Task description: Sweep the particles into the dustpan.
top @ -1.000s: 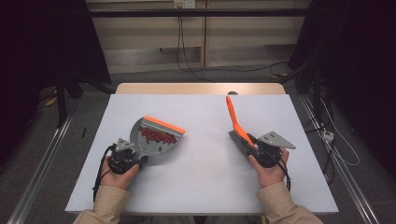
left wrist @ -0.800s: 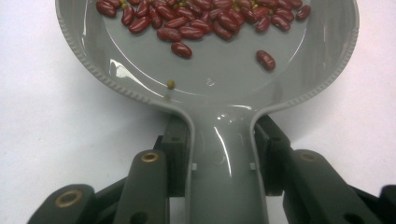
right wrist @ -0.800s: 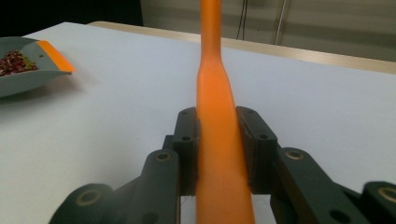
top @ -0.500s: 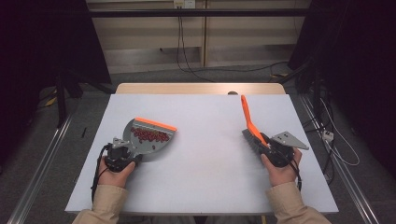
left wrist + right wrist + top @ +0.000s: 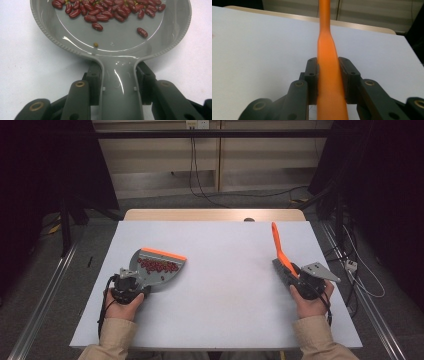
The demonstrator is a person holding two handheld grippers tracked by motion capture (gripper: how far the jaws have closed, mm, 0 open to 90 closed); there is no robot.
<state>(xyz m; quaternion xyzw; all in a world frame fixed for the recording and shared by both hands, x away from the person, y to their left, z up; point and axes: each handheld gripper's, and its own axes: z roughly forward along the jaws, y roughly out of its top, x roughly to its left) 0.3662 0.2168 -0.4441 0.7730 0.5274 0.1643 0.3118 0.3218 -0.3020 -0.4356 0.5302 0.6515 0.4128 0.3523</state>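
Observation:
A grey dustpan (image 5: pixel 156 268) with an orange lip lies on the white table (image 5: pixel 220 270) at the left, holding several red beans (image 5: pixel 159 266). My left gripper (image 5: pixel 131 282) is shut on its handle (image 5: pixel 118 85), and the beans (image 5: pixel 110 11) spread across the pan's far half. At the right, my right gripper (image 5: pixel 300 277) is shut on an orange brush (image 5: pixel 279 251) whose handle (image 5: pixel 327 65) points up and away, with its dark bristles low near the table.
The table's middle between the two tools is bare white surface. A wooden strip (image 5: pixel 215 215) runs along the far edge. Cables (image 5: pixel 200 175) lie on the floor behind, and metal rails (image 5: pixel 45 290) flank the table.
Both hands have moved outward and nearer the front edge. The dustpan went left and down with the beans in it; the brush went right, still held upright.

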